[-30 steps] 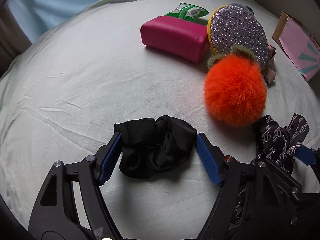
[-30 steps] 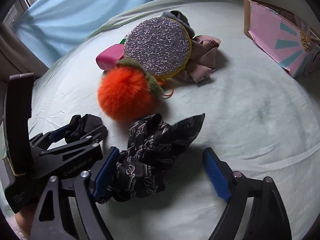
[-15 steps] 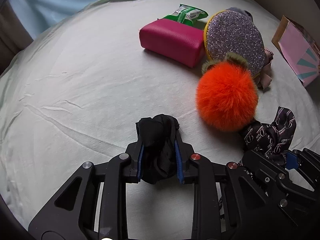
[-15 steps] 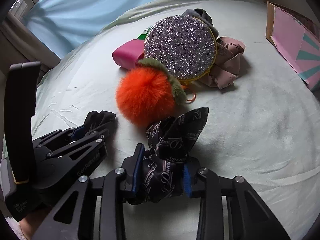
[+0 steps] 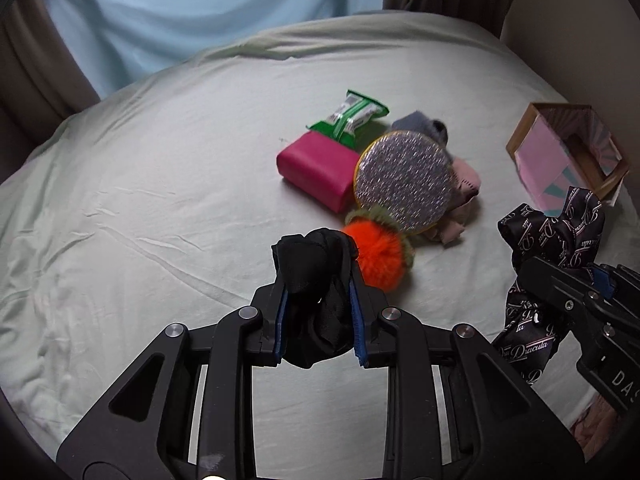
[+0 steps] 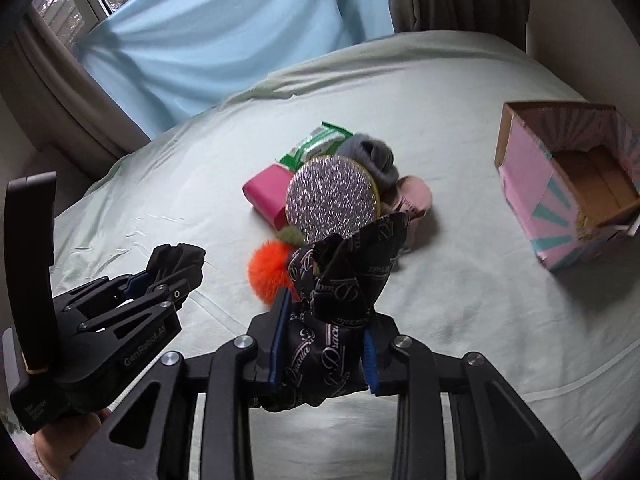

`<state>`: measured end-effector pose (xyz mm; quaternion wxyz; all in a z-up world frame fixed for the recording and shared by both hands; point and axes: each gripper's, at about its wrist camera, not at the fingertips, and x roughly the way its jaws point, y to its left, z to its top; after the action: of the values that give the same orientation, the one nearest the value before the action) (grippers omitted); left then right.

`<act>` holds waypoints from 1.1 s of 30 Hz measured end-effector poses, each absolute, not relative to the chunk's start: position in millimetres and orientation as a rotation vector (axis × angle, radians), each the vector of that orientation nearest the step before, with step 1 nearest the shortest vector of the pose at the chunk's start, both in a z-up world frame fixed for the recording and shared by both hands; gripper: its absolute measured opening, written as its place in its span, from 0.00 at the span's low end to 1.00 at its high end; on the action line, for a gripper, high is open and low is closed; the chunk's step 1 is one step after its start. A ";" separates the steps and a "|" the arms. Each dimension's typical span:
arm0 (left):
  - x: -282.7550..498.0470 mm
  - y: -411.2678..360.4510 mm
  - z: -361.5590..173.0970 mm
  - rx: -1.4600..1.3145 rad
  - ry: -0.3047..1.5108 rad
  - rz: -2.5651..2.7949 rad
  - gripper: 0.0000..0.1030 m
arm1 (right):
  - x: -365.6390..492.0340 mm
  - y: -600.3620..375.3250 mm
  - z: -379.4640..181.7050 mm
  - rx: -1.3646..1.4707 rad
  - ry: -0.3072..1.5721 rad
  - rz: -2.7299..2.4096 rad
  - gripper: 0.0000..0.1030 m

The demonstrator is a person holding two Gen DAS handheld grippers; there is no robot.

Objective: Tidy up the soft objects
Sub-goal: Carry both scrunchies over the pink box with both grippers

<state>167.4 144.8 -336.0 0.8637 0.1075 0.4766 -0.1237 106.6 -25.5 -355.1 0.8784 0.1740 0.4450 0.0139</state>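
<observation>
The black cloth (image 5: 316,280) hides part of the orange pompom (image 5: 378,252).

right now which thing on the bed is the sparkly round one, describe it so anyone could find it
On the pale green bed sheet, look at the small heap of things near the middle. The glittery silver disc with a yellow rim lies between the pink pouch and the orange pom-pom. It is the only flat, round, sparkling thing there.
</observation>
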 end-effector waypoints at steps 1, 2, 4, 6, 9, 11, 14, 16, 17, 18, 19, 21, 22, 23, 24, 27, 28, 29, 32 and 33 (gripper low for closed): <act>163.8 139.1 -322.6 0.211 0.988 -0.251 0.21 | 105.0 -34.9 -343.0 0.360 0.921 0.038 0.28; 161.1 132.2 -309.1 0.198 0.977 -0.242 0.21 | 103.1 -45.3 -329.3 0.355 0.913 0.045 0.28; 154.2 117.3 -283.9 0.170 0.959 -0.223 0.21 | 100.3 -67.3 -302.9 0.343 0.896 0.060 0.28; 149.6 99.1 -262.6 0.140 0.946 -0.208 0.21 | 98.8 -89.8 -280.1 0.332 0.874 0.074 0.28; 142.7 68.6 -235.9 0.091 0.926 -0.188 0.21 | 97.0 -126.5 -251.6 0.315 0.841 0.085 0.28; 140.1 44.2 -221.9 0.072 0.910 -0.184 0.21 | 98.8 -154.1 -238.0 0.304 0.824 0.086 0.28; 141.6 3.6 -208.6 0.047 0.906 -0.183 0.21 | 103.8 -200.2 -228.1 0.305 0.811 0.076 0.28; 146.4 -27.3 -203.8 0.036 0.901 -0.192 0.21 | 108.2 -235.0 -221.4 0.305 0.806 0.063 0.28; 149.1 -44.1 -203.3 0.037 0.898 -0.196 0.21 | 110.6 -250.6 -219.1 0.302 0.809 0.057 0.28; 152.8 -60.1 -203.5 0.039 0.897 -0.200 0.21 | 114.3 -266.6 -218.7 0.297 0.815 0.050 0.28; 156.7 -77.5 -204.0 0.040 0.898 -0.205 0.21 | 117.9 -282.0 -219.2 0.292 0.821 0.043 0.28; 165.1 -112.8 -208.2 0.035 0.908 -0.219 0.21 | 125.8 -314.2 -222.1 0.282 0.843 0.038 0.28; 170.6 -129.9 -212.3 0.032 0.917 -0.228 0.21 | 130.0 -327.9 -225.3 0.273 0.854 0.035 0.28; 175.4 -147.3 -218.5 0.033 0.929 -0.235 0.21 | 135.8 -341.8 -230.8 0.263 0.870 0.031 0.28; 180.7 -162.9 -224.9 0.034 0.944 -0.243 0.21 | 141.6 -355.1 -237.1 0.254 0.890 0.029 0.28; 194.9 -207.0 -251.2 0.041 1.004 -0.276 0.21 | 156.2 -389.1 -261.0 0.243 0.940 0.022 0.28; 200.1 -220.6 -260.9 0.047 1.034 -0.285 0.21 | 162.2 -399.2 -270.9 0.244 0.962 0.019 0.28; 205.9 -233.5 -272.2 0.056 1.067 -0.292 0.21 | 166.9 -408.3 -279.7 0.243 0.979 0.015 0.28; 219.7 -264.3 -306.6 0.080 1.145 -0.306 0.21 | 183.5 -431.4 -309.8 0.238 1.046 0.022 0.28; 224.2 -272.3 -316.3 0.089 1.166 -0.307 0.21 | 189.4 -436.7 -320.4 0.237 1.070 0.027 0.28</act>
<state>224.2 -272.3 -316.3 0.8229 0.0420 0.5480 -0.1441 189.4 -436.7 -320.4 0.8535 0.1125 0.5086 0.0128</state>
